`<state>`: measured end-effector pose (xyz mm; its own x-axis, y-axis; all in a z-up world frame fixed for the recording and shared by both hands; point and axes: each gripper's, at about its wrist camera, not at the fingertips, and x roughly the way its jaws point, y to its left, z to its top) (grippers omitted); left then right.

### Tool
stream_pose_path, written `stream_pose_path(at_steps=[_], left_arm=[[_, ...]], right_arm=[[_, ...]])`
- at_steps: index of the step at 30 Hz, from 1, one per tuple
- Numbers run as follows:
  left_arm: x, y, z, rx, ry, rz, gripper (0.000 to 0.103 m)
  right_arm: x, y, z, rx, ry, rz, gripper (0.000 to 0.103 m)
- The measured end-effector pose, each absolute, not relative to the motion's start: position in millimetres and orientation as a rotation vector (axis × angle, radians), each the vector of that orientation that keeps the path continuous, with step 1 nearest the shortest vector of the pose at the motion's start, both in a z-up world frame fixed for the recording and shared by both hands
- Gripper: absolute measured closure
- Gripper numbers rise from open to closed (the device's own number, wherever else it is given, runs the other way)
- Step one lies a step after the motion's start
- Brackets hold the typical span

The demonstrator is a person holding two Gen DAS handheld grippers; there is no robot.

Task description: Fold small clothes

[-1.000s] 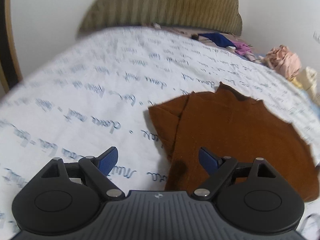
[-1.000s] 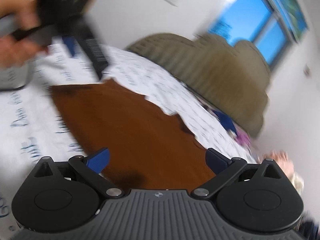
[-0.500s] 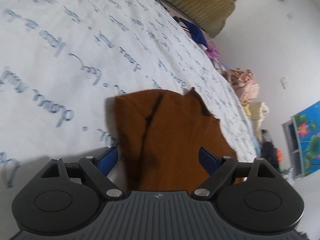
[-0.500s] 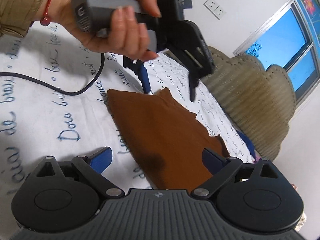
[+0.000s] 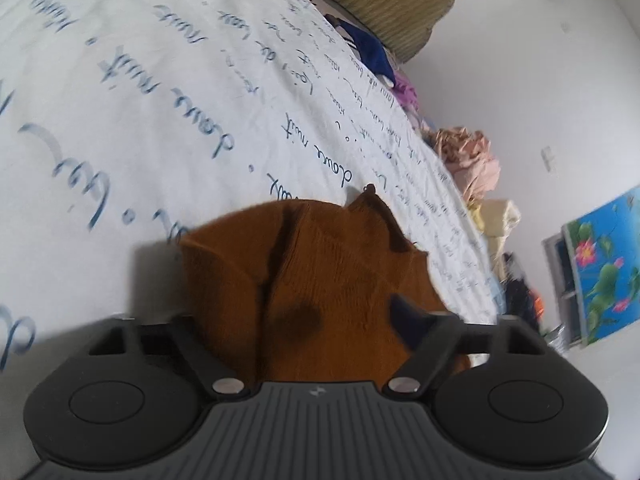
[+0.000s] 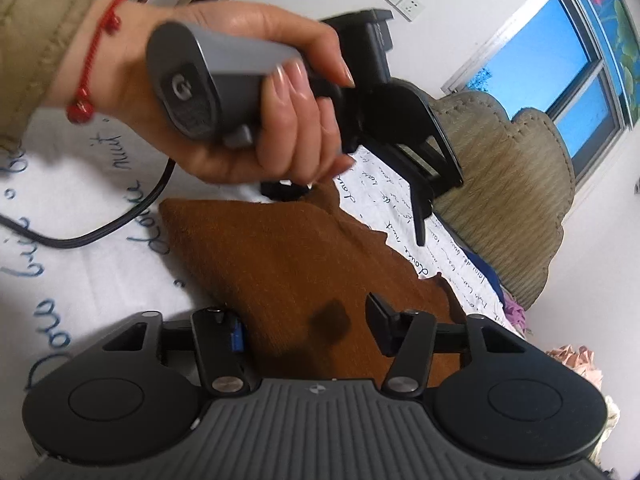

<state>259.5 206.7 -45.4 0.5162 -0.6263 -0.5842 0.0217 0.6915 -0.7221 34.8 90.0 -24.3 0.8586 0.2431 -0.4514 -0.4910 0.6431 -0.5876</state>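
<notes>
1. Now the brown garment lies flat on the white script-printed bedsheet, its long axis running from the near left corner to the far right, a pointed flap at the far edge.
2. Left gripper straddles its near end, jaws closing, cloth between them, pads not yet pressing.
3. Right gripper does likewise, jaws closing over the dark-stained near edge.
4. Far right: a pink clothes heap and an olive headboard.
5. A hand holding the left gripper's handle crosses the right view, its cable trailing left.
</notes>
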Motion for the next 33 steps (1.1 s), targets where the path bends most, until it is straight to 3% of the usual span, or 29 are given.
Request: stream_pose_path(at_steps=[1,2,5,11,33], left_arm=[[264.1,202.4,-46.8,-0.701,0.983,-0.424,0.064],[267.4,200.3,-49.9,-0.687,1.004,-0.420,0.078],[271.1,193.9,-52.8,-0.645,1.022,-0.389,0.090],[254.1,173.5,-23.0,-0.457,0.959,-0.289,0.092],[222.5,36.2,82.4,-0.163,0.789,-0.210,0.092]], right_arm=[[34.8,89.9,-24.3,-0.753,0.358,0.433,0.059],[35.1,88.9,-23.6,-0.741,0.370,0.438,0.068],[33.7,87.0,-23.5,-0.717,0.390,0.463,0.082],[33.3,73.5,-15.1,-0.650,0.397,0.517,0.092],[21.4,-47.4,27.9,-0.430,0.332,0.316,0.095]])
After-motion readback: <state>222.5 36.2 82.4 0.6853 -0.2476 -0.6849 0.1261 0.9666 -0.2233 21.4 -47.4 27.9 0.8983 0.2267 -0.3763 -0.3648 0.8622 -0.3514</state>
